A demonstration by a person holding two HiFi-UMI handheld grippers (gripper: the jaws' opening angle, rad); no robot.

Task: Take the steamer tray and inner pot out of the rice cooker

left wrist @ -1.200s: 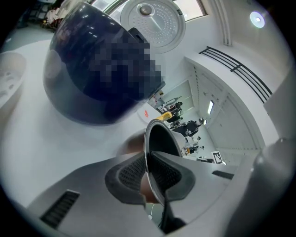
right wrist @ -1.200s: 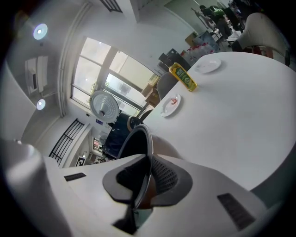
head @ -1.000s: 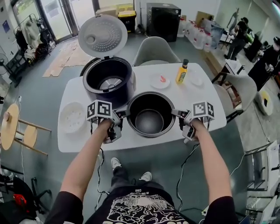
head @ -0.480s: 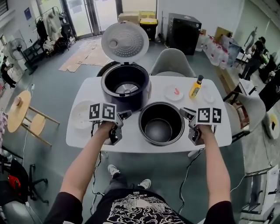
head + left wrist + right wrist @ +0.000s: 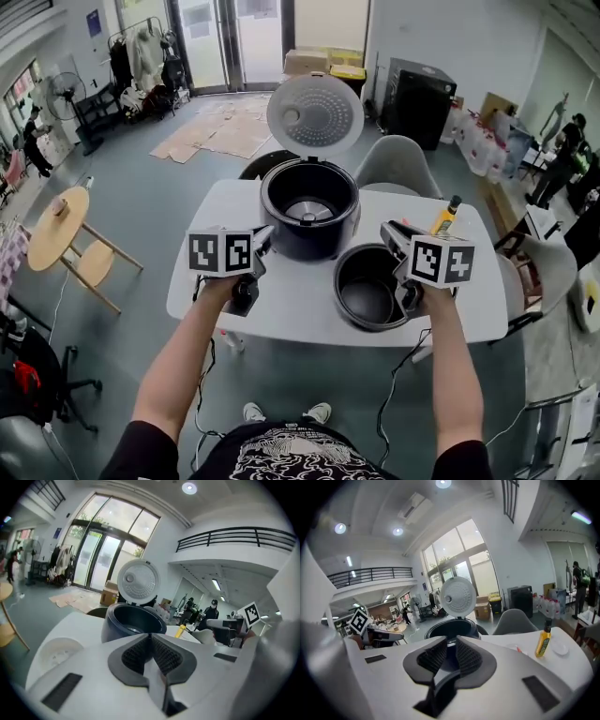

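Observation:
The dark rice cooker (image 5: 309,242) stands at the back of the white table (image 5: 281,314), its round lid (image 5: 316,112) raised and its well showing bare metal. The black inner pot (image 5: 367,292) sits on the table in front of it, to the right. A white steamer tray (image 5: 58,651) lies at the table's left. My left gripper (image 5: 262,234) hovers above the table left of the pot, pads (image 5: 136,656) together, holding nothing. My right gripper (image 5: 390,231) hovers over the pot's right rim; its jaws have just been closing and keep a narrow gap with nothing between them.
A yellow bottle (image 5: 444,217) and a small plate (image 5: 560,648) stand at the table's back right. A grey chair (image 5: 398,164) is behind the table, another at the right (image 5: 539,267). A wooden stool (image 5: 70,234) stands on the floor at left.
Both grippers have come away from the inner pot's rim and risen above the table. The pot stays where it was set down.

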